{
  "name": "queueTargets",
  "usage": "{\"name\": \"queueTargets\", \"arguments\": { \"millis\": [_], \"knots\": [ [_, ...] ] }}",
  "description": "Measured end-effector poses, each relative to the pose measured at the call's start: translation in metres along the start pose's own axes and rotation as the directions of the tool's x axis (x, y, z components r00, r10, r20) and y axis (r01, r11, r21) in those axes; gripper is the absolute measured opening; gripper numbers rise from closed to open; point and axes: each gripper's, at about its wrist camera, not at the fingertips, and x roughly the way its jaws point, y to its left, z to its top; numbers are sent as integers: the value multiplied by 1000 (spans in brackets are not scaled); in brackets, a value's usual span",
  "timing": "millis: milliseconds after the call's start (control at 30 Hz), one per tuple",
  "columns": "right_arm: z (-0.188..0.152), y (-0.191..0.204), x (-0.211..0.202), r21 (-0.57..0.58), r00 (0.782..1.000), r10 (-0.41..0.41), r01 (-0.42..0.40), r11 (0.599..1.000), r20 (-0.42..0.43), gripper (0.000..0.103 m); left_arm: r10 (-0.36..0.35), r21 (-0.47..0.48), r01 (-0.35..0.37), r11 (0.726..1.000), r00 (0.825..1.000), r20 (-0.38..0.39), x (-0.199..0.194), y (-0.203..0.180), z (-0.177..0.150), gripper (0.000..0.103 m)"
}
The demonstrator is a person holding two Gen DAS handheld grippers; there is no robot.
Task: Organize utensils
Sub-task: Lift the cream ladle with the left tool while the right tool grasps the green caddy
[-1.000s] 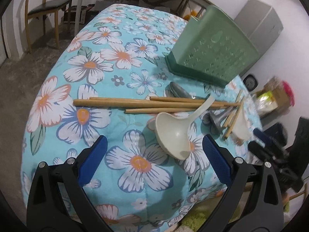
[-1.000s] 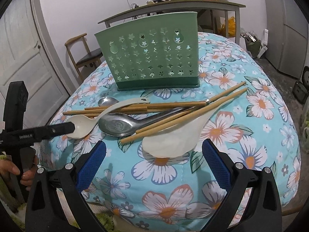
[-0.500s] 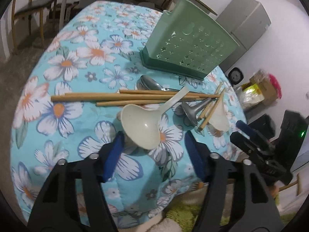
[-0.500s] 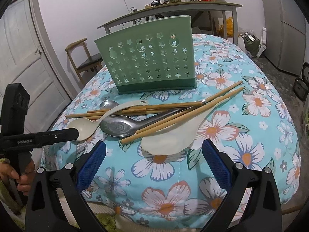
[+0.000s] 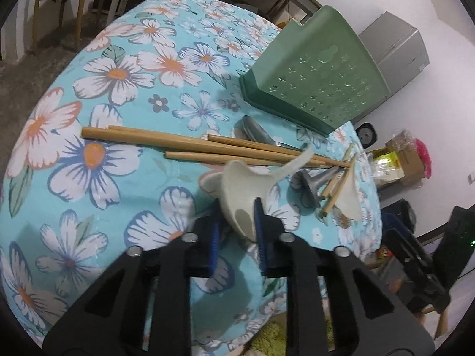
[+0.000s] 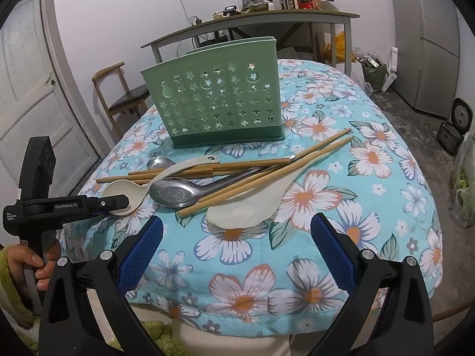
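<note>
1. Left wrist view: at lower centre of the frame the left gripper (image 5: 236, 237) has its blue pads drawn in on the bowl of the cream ladle (image 5: 237, 195), which tilts up off the floral tablecloth (image 5: 98, 160). Its curved handle runs up and right across the wooden chopsticks (image 5: 190, 145). The green utensil holder (image 5: 314, 80) stands at upper right.

2. Handling, judged from this view: the ladle looks like light, stiff plastic with a smooth, rounded bowl, so a pinch on the bowl may slip or let it swing. The handle's neck would probably be a steadier hold. The handle crosses the chopsticks, so lifting could drag them.

3. Right wrist view: the right gripper (image 6: 236, 243) sits at the bottom of the frame, fingers wide apart and holding nothing, just short of the flat white rice paddle (image 6: 246, 207). A steel spoon (image 6: 175, 191) lies at mid-frame under the chopsticks.

4. Only this view shows the left gripper side-on at the ladle's bowl, the whole pile, and the holder's perforated front. The left view alone shows the pads' contact.
</note>
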Motion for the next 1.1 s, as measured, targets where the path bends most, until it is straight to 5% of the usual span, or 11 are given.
{"name": "queueTargets", "arguments": {
  "millis": [133,367,700,900,1100],
  "knots": [
    [2,6,-6,-18,1000,-17,17,1000,14,97,5,26,-6,1000,999,45,-12,-2,1,5],
    [11,20,-11,-68,999,-36,38,997,35,97,5,101,-26,995,979,204,-51,-11,9,5],
    [57,67,12,-219,997,41,-24,975,72,88,74,54,-103,993,918,389,-104,26,31,5],
    [81,95,72,-315,999,26,-37,948,-37,66,95,-13,-99,995,904,416,-111,55,36,5],
    [82,116,125,-434,987,-30,-41,900,-156,60,103,-45,-93,995,904,416,-108,72,38,5]
  ]
}}
